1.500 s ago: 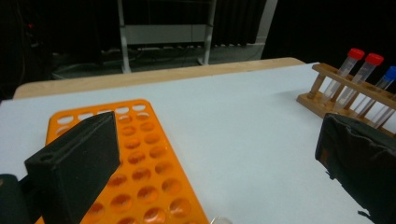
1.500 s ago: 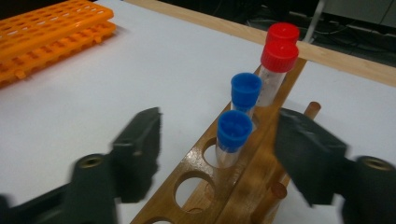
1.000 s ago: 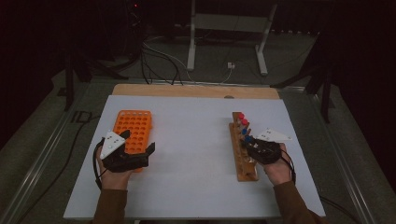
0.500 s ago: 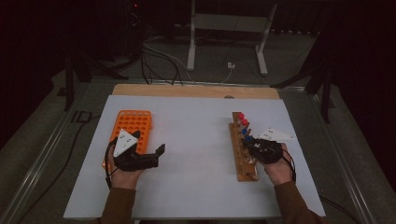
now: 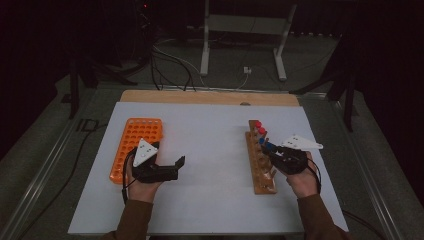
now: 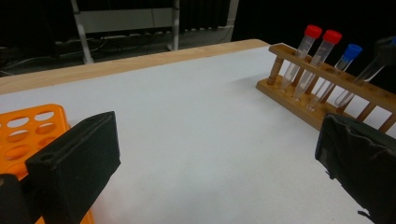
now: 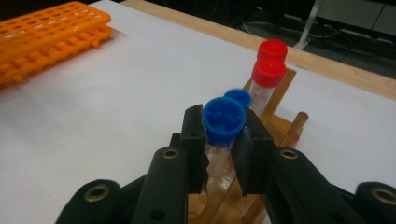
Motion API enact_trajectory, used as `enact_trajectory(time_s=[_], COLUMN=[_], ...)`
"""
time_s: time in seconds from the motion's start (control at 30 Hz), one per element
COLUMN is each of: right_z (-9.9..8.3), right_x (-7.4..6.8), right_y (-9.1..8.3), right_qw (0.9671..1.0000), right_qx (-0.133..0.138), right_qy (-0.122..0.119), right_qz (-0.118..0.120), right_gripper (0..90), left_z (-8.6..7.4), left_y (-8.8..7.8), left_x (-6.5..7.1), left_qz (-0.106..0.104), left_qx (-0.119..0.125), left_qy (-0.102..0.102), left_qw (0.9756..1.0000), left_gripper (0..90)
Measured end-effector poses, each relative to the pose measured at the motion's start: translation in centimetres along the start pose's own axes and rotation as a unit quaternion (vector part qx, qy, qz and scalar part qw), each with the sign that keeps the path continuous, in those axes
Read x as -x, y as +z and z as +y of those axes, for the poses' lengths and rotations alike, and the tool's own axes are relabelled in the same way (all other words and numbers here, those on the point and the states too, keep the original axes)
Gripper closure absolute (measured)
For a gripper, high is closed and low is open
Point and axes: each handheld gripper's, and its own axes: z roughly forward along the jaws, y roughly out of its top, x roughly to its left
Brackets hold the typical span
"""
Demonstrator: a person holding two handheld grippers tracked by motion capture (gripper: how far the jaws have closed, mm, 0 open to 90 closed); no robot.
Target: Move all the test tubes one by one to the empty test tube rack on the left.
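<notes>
The right gripper [image 7: 219, 154] is squeezing a blue-capped tube [image 7: 223, 122] just under its cap – the tube is standing in the wooden rack [image 5: 260, 165], right of middle. It is looking light, slippery, breakable. The left gripper [image 5: 176, 167] is gaping wide, holding nothing.

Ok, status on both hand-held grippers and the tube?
Right hand-held gripper shut on blue-capped clear plastic tube in wooden rack. Left hand-held gripper open, empty, beside orange plastic rack. Nothing blocking.
</notes>
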Motion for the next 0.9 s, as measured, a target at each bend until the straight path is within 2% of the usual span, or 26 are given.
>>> enact_trajectory(time_s=[0.37,0.6,0.73,0.9], right_z=[1.8,2.3,2.7,2.9], right_x=[-0.1,-0.7,-1.0,-1.8], right_y=[-1.7,-2.1,-2.3,-1.8], right_qw=[0.9996,0.9993,0.9990,0.9987], right_qx=[0.026,0.034,0.041,0.037], right_qy=[-0.006,-0.013,-0.014,-0.020], right_qz=[0.005,0.004,0.011,0.028], right_gripper=[75.9,75.8,75.9,75.9], left_z=[-0.1,0.2,0.4,0.7], left_y=[0.5,1.1,1.6,2.5], left_x=[0.6,1.7,2.5,3.6], left_qz=[-0.008,-0.023,-0.032,-0.047], left_qx=[-0.005,-0.004,-0.004,-0.005], left_qy=[0.005,0.015,0.019,0.028], left_qw=[0.9999,0.9996,0.9993,0.9985], left_gripper=[0.6,0.6,0.6,0.7])
